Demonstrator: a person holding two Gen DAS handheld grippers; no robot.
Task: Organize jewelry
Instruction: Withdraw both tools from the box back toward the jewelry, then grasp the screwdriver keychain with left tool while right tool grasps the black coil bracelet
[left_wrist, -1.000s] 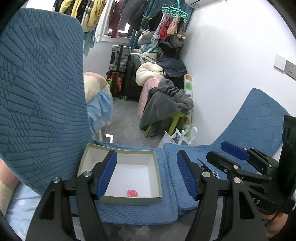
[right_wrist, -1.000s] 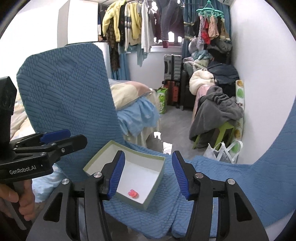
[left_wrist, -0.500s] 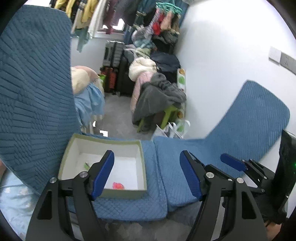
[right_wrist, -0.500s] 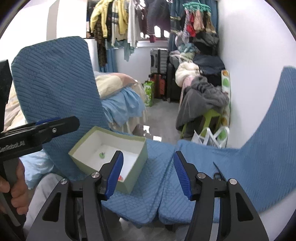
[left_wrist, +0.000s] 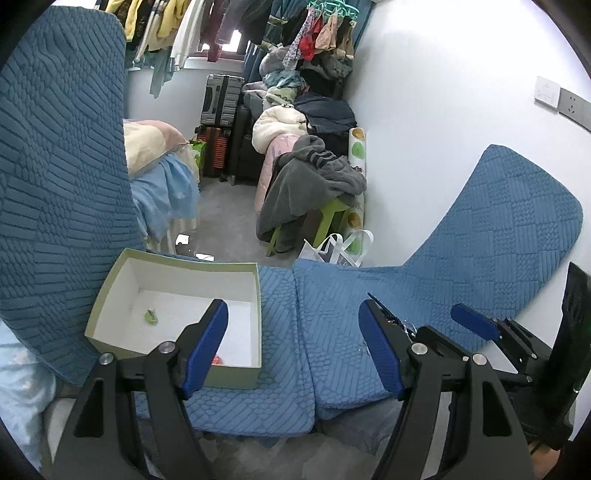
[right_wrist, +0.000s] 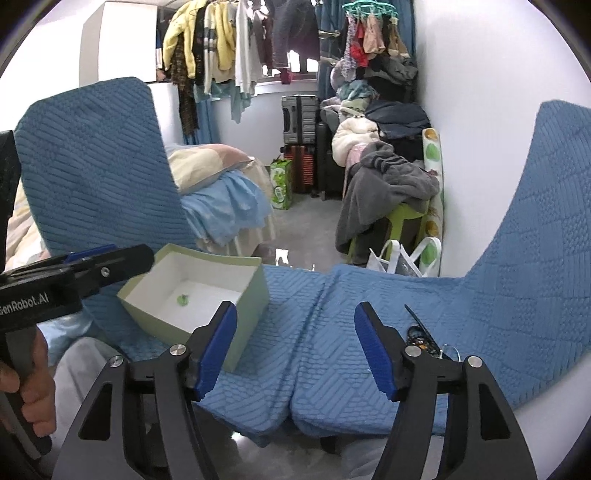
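Observation:
A pale green box (left_wrist: 240, 376) with a white inside sits on the left blue seat cushion (left_wrist: 280, 332). In it lie a small green piece (left_wrist: 150, 316) and a pink piece (left_wrist: 217, 360), half hidden by my left finger. My left gripper (left_wrist: 293, 314) hangs open over the seam between the cushions, empty. A dark clip and tangled jewelry (right_wrist: 421, 334) lie on the right cushion. My right gripper (right_wrist: 295, 317) is over that seam too, its jaws opening with nothing between them. The box (right_wrist: 255, 295) is at its left, the jewelry just right of its right finger.
Tall blue chair backs (left_wrist: 62, 166) (right_wrist: 546, 229) rise on both sides. Beyond the seat edge are a bed (right_wrist: 221, 192), a green stool under grey clothes (left_wrist: 314, 184), suitcases (left_wrist: 221, 96) and a white bag (left_wrist: 332, 251). A hand (right_wrist: 26, 398) holds the left gripper (right_wrist: 129, 253).
Both grippers have moved right and lower over the cushions, so the box has slid left in both views. The right jaws stand wider. The jewelry pile has come into the right wrist view.

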